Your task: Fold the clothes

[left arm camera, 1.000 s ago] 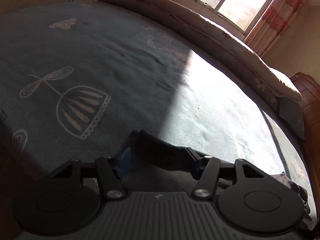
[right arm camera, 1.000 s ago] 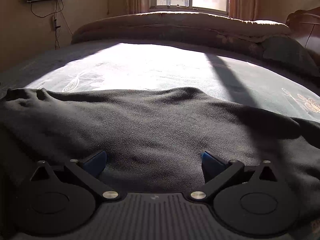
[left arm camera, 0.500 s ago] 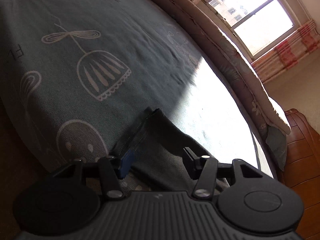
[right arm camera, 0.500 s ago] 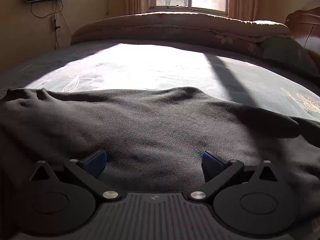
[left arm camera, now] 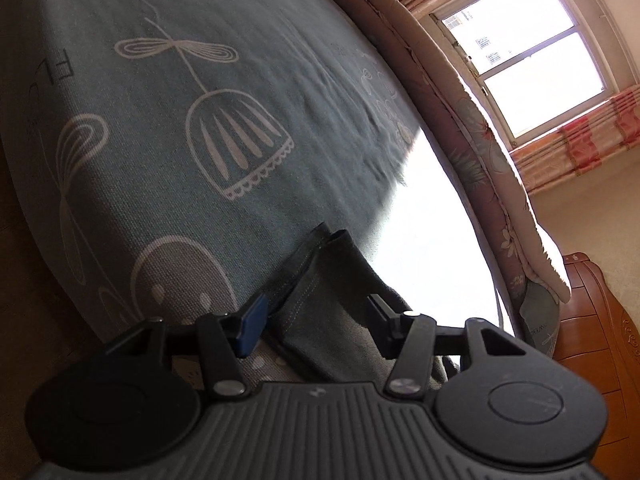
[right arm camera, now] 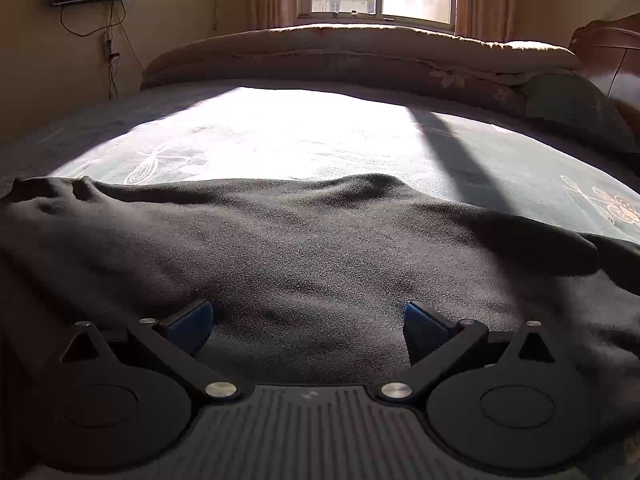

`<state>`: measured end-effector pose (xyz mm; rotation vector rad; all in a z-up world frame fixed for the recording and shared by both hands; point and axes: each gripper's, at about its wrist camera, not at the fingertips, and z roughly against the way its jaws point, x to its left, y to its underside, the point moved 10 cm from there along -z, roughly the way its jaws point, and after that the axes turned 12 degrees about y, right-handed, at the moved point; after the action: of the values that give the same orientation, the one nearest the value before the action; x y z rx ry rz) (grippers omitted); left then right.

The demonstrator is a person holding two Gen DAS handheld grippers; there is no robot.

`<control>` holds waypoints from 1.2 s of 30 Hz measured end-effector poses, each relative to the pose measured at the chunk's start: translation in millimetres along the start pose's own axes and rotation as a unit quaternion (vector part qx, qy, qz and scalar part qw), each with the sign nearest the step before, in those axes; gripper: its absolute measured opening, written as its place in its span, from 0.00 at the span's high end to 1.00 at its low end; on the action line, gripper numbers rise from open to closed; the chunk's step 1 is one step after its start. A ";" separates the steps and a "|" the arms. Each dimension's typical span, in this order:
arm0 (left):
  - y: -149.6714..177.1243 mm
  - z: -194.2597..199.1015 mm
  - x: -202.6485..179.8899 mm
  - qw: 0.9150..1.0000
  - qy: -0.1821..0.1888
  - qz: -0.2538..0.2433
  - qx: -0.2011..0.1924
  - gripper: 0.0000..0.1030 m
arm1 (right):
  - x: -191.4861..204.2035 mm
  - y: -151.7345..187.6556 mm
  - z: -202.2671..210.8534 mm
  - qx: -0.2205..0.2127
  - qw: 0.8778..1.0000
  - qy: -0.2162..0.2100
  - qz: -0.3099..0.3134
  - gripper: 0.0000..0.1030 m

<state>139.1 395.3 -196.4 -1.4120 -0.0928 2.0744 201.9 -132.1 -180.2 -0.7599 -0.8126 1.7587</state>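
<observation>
While the dark grey fleece garment [right arm camera: 320,248] lies spread and rumpled across the lower half of the right wrist view on the teal patterned bedspread [right arm camera: 304,136], the right claw [right arm camera: 306,320] hovers released just above its middle. At lower centre of the left wrist view, the left claw [left arm camera: 316,320] is likewise released, its fingers straddling a stitched hem corner [left arm camera: 308,280]. Whether any fold is made, I cannot tell. A grip there would call for closing squarely on the hem, both layers together.
</observation>
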 end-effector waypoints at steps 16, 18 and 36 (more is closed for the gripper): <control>31.7 4.2 -24.0 0.974 -0.111 -0.180 0.079 0.90 | 0.6 -0.5 0.7 0.002 1.000 0.004 0.005 0.00; 33.7 8.8 -23.2 0.973 -0.118 -0.183 0.078 0.90 | 1.3 -0.7 0.7 0.003 1.000 0.005 0.007 0.00; 29.3 -53.8 -71.0 0.962 -0.089 -0.232 0.111 0.63 | 2.4 -1.1 0.0 0.005 1.000 0.007 0.007 0.00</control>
<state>189.0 319.6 -172.5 -0.9574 -0.2342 1.7501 201.8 -129.6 -179.7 -0.7722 -0.7895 1.7674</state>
